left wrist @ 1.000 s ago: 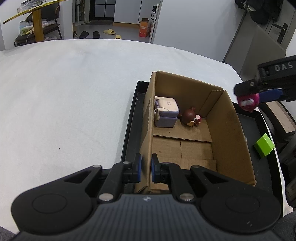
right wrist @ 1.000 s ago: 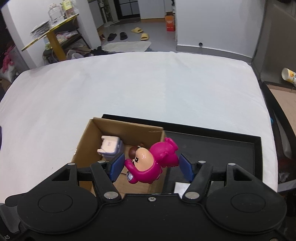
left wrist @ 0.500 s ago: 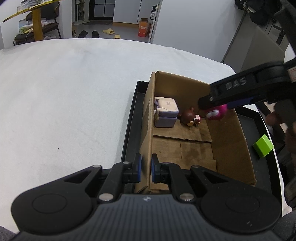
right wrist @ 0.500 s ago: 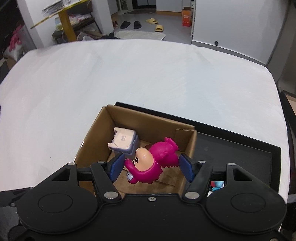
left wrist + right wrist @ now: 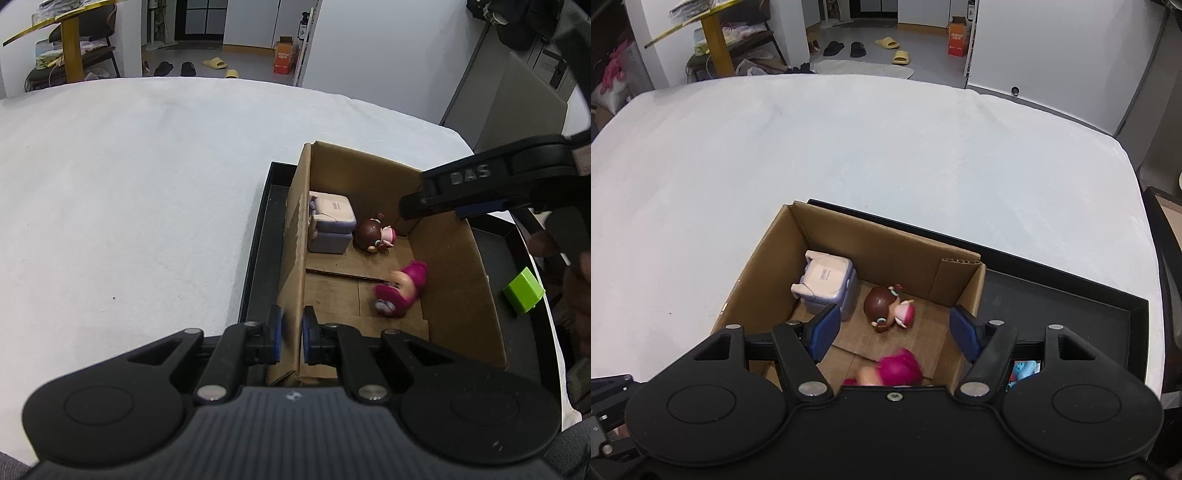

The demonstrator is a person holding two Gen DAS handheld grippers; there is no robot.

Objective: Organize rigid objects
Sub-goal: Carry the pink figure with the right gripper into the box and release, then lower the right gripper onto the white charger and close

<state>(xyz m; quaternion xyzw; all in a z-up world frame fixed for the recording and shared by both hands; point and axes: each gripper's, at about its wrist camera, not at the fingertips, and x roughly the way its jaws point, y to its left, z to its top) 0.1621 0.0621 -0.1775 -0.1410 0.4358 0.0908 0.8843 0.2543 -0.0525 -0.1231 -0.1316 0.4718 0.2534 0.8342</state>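
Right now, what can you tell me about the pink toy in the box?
The pink toy is a small, plastic-looking figure in a bright pink suit with a peach face. It looks blurred. It is inside the cardboard box, on or just above the floor near the right wall, closer to us than the brown-haired doll. No claw holds it.

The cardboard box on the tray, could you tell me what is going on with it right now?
A person is sorting toys into the cardboard box. The left gripper is clamped on the box's near wall, steadying it. The right gripper, its jaws opening with nothing between them, hangs over the box; the pink figure lies blurred on the box floor, near a lavender toy and a brown-haired doll. A green block remains on the black tray.
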